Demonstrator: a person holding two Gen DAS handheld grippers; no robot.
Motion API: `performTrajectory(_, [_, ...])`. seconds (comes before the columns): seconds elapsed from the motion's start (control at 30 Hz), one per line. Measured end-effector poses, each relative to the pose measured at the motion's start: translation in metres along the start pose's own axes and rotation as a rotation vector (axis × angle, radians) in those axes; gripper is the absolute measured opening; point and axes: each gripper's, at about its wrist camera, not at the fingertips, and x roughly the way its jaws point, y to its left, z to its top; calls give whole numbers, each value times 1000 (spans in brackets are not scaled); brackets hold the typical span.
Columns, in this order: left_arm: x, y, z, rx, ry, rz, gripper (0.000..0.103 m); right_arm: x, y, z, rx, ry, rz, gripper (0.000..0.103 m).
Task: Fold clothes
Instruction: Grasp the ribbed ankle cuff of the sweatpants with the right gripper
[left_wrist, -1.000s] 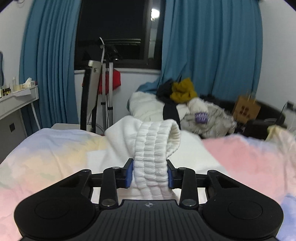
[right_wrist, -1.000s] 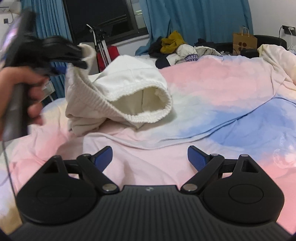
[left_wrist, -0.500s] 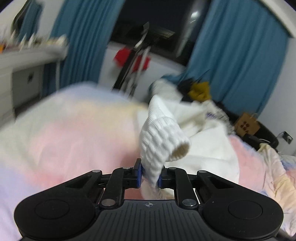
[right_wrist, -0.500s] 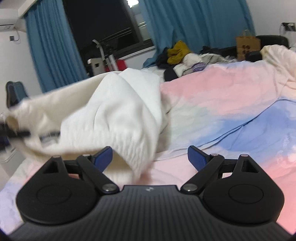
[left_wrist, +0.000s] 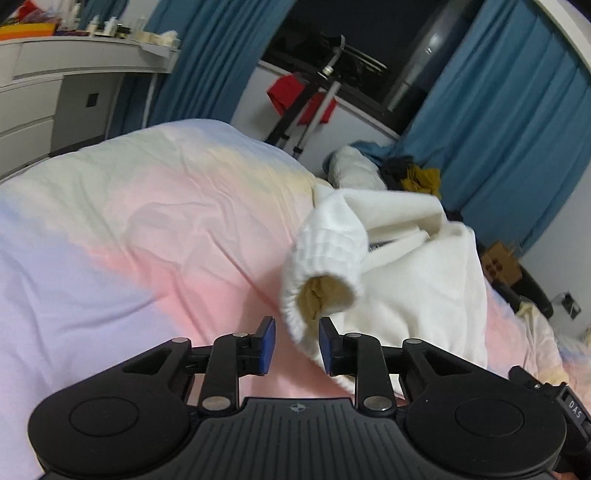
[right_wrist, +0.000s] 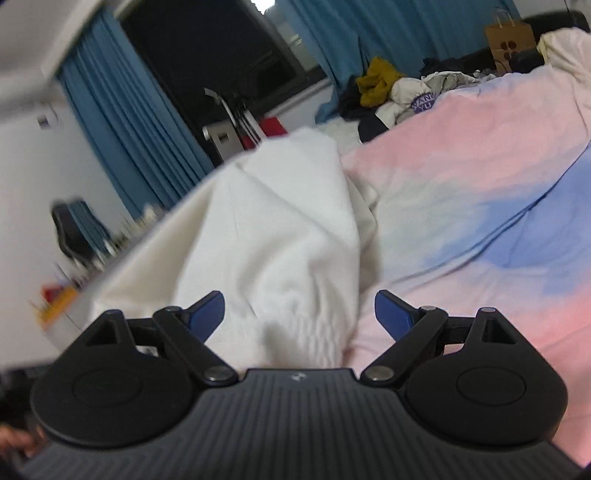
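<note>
A cream-white sweater lies bunched on the pastel bed cover. Its ribbed sleeve cuff hangs with its mouth facing the camera and its lower edge between the jaws of my left gripper. Those jaws are opening: the cuff rests against the right pad, and a gap shows at the left pad. In the right wrist view the sweater stretches up and to the left, its ribbed hem lying between the wide-apart fingers of my right gripper, which stands open and grips nothing.
A pile of other clothes sits at the far end of the bed, with a brown paper bag behind it. A metal stand with red cloth is by the window. A white desk stands left of the bed.
My left gripper swung left and down, rolling, with the cuff pinched; now its jaws have parted around the cuff. The sweater was pulled across in front of my right gripper, which stayed open.
</note>
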Motion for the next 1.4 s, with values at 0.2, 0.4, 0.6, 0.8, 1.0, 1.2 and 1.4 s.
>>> performTrajectory(0.2, [-9,-4,2,-32,-29,-5,26,21,-25,-5,126,60,-5,90])
performTrajectory(0.4, [-15,-16,0,17,-47,-35,34,43,-38,-22,172,182,-5,90])
performTrajectory(0.6, [-18,-21,-4,46,-49,-42,46,46,-43,-24,183,186,-4,89])
performTrajectory(0.8, [-17,-21,-5,35,-55,-39,57,47,-34,-22,132,219,29,92])
performTrajectory(1.0, [-12,-25,-7,73,-71,-25,63,36,-29,-15,177,229,51,56])
performTrajectory(1.2, [-14,-23,-3,92,-100,-47,67,13,-28,-6,230,180,45,28])
performTrajectory(1.4, [-22,-21,1,94,-152,-96,72,-22,-5,9,212,92,57,24])
